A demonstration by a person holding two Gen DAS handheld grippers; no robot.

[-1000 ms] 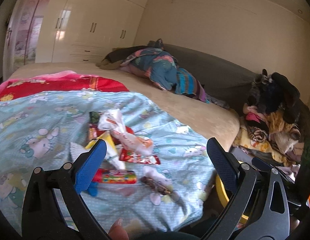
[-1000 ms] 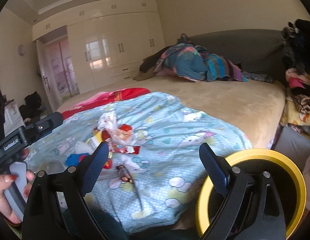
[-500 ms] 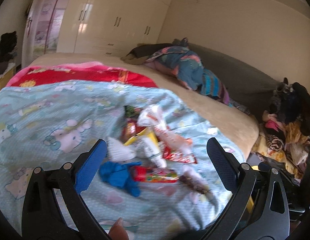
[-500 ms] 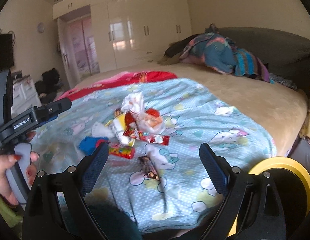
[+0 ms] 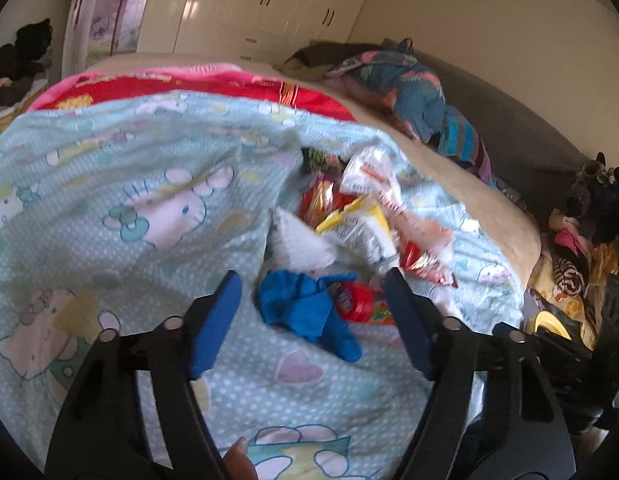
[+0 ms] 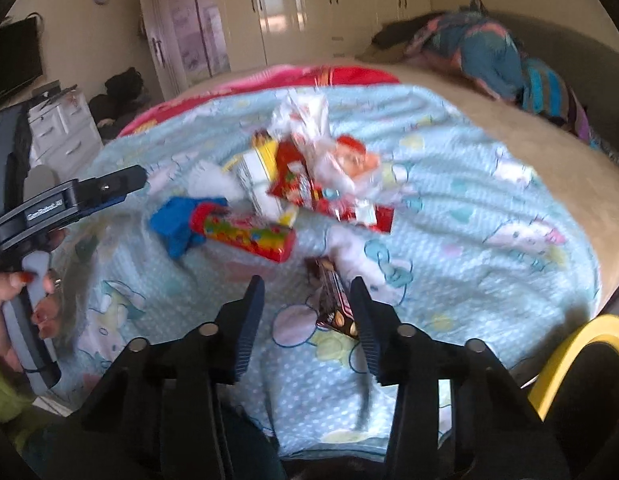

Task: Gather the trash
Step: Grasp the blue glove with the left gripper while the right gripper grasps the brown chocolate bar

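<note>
Lying in a loose heap on the pale blue cartoon-print blanket [image 6: 469, 168] is the trash: a crumpled blue scrap [image 5: 305, 312], a red candy tube [image 6: 245, 236] touching its right side, and a cluster of red, yellow and white wrappers [image 6: 309, 172] just beyond the tube. A dark chocolate-bar wrapper [image 6: 333, 300] lies apart, on the near side of the tube. The left gripper [image 5: 313, 312] hangs over the blue scrap, its jaws just narrowing, with the scrap between them but no pad pressing it. The right gripper [image 6: 307, 312] has been closing too, the dark wrapper close against its right finger, not clamped. A yellow-rimmed bin [image 6: 577, 356] sits beside the blanket's near corner.
</note>
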